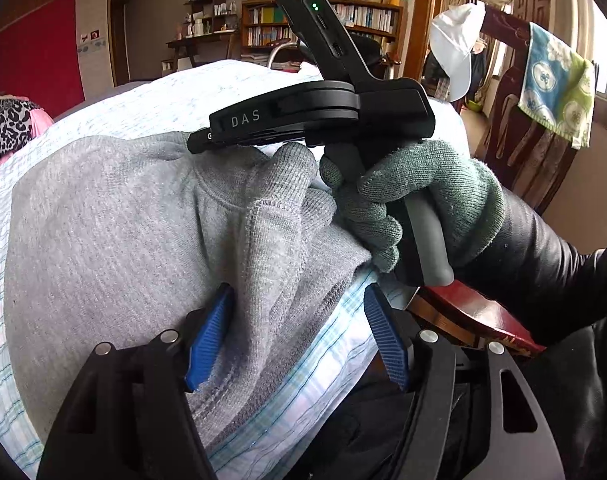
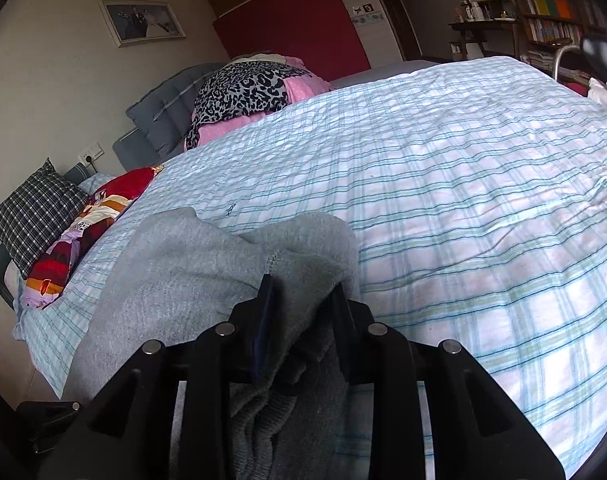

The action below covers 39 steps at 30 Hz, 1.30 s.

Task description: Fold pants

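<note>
Grey pants [image 1: 115, 232] lie spread on the plaid bed sheet [image 1: 151, 96]. My left gripper [image 1: 297, 338] stands open low over their near edge. A raised fold of the fabric runs up between its blue pads [image 1: 209, 336], and the right-hand pad hangs over bare sheet. A gloved hand [image 1: 415, 196] holds the right gripper's black body [image 1: 323, 112] just beyond, above the same fold. In the right wrist view, my right gripper [image 2: 301, 304] is shut on a bunched part of the grey pants [image 2: 191, 264], with fabric filling the gap between its fingers.
The plaid sheet [image 2: 463, 184] stretches wide to the right. Pillows, a patchwork cushion [image 2: 87, 224] and a leopard-print cloth [image 2: 239, 88] lie at the head end. A red-topped wooden piece [image 1: 475, 320] and a chair with a towel [image 1: 555, 84] stand beside the bed.
</note>
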### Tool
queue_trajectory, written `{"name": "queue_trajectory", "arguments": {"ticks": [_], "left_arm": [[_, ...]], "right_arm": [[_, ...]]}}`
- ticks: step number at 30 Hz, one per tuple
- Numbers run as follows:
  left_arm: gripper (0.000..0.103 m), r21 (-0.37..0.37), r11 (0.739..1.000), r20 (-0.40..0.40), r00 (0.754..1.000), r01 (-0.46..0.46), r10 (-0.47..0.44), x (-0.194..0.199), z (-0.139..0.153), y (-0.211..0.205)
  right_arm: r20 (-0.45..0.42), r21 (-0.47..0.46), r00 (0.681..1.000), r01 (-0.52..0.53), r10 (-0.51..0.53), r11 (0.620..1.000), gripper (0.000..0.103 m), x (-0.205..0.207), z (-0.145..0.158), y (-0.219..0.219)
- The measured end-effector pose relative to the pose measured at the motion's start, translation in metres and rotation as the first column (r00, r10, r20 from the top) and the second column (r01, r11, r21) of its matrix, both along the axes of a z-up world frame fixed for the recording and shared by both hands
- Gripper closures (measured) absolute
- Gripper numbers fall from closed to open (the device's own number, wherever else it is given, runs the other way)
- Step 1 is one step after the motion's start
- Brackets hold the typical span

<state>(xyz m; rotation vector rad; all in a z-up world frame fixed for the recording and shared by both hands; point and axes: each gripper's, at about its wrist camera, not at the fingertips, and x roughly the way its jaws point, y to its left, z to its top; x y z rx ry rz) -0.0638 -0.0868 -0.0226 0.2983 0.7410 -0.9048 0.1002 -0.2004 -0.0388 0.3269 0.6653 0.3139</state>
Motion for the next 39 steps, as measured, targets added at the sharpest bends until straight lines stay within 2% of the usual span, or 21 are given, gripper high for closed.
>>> {"name": "queue_trajectory", "arguments": {"ticks": [3,7,11,14,16,18,20,22,23,31,33,39], "left_arm": [[0.034,-0.005,1.0,0.02,1.0,-0.011,0.011,-0.001,0.007,0.002],[0.032,-0.015,1.0,0.047,0.999,0.001,0.0,-0.01,0.013,-0.003],[0.032,-0.014,1.0,0.046,0.999,0.0,0.0,-0.01,0.013,0.0],[0.032,-0.014,1.0,0.051,0.999,0.0,0.001,-0.012,0.014,-0.001],[0.032,-0.013,1.0,0.049,0.999,-0.003,0.004,-0.013,0.013,-0.001],[0.032,-0.013,1.0,0.044,0.999,-0.007,0.007,-0.013,0.013,0.0],[0.032,-0.011,1.0,0.046,0.999,-0.013,0.014,-0.012,0.013,0.001],[0.032,-0.007,1.0,0.052,0.998,-0.021,0.021,-0.013,0.014,0.002],[0.032,-0.005,1.0,0.056,0.998,-0.027,0.027,-0.014,0.015,0.003],[0.032,-0.028,0.994,0.102,0.989,-0.102,0.104,-0.009,0.031,0.011],[0.027,-0.033,0.992,0.116,0.985,-0.122,0.125,-0.006,0.035,0.016],[0.024,-0.032,0.984,0.169,0.97,-0.173,0.176,0.001,0.047,0.022]], "right_arm": [[0.031,0.015,0.999,0.012,-0.012,1.0,0.06,-0.014,0.009,-0.005],[0.097,0.01,0.995,-0.006,0.005,1.0,0.057,-0.047,0.026,-0.008],[0.131,-0.019,0.988,-0.079,0.081,0.997,0.053,-0.078,0.032,0.001],[0.114,-0.081,0.983,-0.133,0.141,0.988,0.052,-0.094,0.022,0.014],[0.09,-0.142,0.989,-0.104,0.118,0.984,0.052,-0.099,0.009,0.018],[0.069,-0.124,0.993,-0.082,0.091,0.989,0.04,-0.101,-0.007,0.011],[0.059,-0.068,0.995,-0.071,0.075,0.995,0.036,-0.101,-0.02,0.0],[0.048,-0.006,0.996,-0.068,0.068,0.998,0.035,-0.101,-0.028,-0.007],[0.054,-0.005,0.996,-0.065,0.065,0.998,0.035,-0.102,-0.029,-0.007],[0.056,-0.067,0.997,-0.048,0.052,0.997,0.035,-0.102,-0.022,-0.001],[0.061,-0.092,0.997,-0.043,0.049,0.995,0.035,-0.102,-0.017,0.005],[0.072,-0.079,0.996,-0.049,0.055,0.996,0.034,-0.1,0.002,0.009]]}}
